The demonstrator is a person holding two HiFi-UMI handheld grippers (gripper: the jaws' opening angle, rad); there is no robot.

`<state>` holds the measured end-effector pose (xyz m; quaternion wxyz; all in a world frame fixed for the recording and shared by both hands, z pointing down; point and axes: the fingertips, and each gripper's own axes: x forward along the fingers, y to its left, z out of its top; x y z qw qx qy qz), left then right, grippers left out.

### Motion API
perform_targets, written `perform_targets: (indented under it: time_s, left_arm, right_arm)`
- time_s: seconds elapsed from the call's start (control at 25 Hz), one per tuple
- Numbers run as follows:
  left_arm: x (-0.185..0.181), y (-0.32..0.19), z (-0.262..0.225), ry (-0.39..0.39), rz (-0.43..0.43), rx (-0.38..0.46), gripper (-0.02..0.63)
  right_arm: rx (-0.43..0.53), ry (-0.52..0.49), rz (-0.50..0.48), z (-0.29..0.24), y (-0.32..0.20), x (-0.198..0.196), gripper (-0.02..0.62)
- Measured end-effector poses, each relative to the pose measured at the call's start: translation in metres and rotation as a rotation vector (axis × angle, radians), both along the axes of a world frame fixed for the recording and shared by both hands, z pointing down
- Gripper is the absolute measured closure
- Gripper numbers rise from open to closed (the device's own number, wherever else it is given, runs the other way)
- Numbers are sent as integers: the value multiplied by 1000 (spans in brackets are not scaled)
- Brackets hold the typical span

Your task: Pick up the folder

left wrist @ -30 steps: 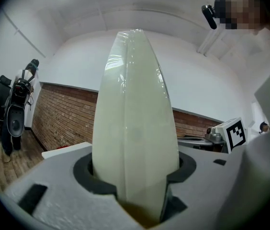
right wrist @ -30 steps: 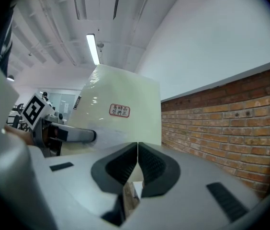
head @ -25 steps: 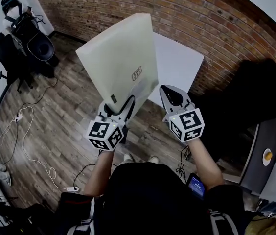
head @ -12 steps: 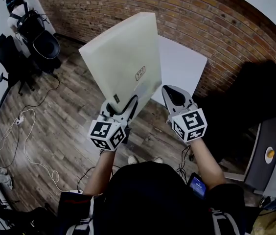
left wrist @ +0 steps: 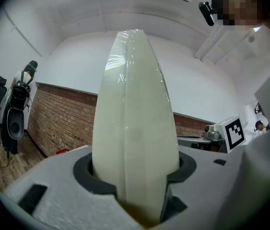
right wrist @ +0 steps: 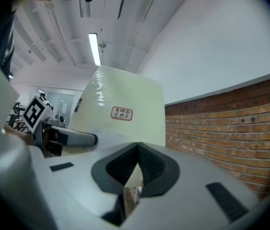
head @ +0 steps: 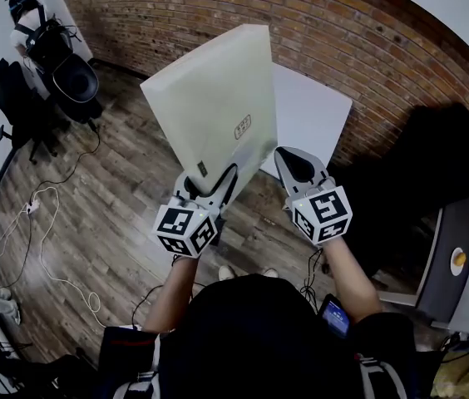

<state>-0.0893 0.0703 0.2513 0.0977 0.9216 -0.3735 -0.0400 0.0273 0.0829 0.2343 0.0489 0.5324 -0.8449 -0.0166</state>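
Observation:
A pale cream folder (head: 209,106) with a small label is held up in the air, above the wooden floor. My left gripper (head: 209,177) is shut on its near lower corner; in the left gripper view the folder (left wrist: 135,128) stands edge-on, filling the gap between the jaws of the left gripper (left wrist: 136,186). My right gripper (head: 294,158) hovers just right of the folder, shut with nothing in it. In the right gripper view the right gripper (right wrist: 136,150) has its pads together, the folder (right wrist: 120,104) rises to the left, and the left gripper (right wrist: 73,139) shows beside it.
A white table (head: 309,110) stands against the brick wall (head: 343,23) behind the folder. An office chair with gear (head: 56,61) is at the far left. Cables (head: 43,223) trail over the floor. A dark bulky shape (head: 442,165) sits at the right.
Both grippers and the folder have drifted slightly right and away from the body. The grip on the folder is unchanged, and the right gripper stays shut.

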Motion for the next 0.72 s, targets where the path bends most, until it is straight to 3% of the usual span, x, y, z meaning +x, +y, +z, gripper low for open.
perform_targets:
  time_s: [0.72]
  left_arm:
    - [-11, -2, 2, 16, -8, -7, 341]
  right_arm:
    - [-10, 10, 0, 6, -1, -10, 568]
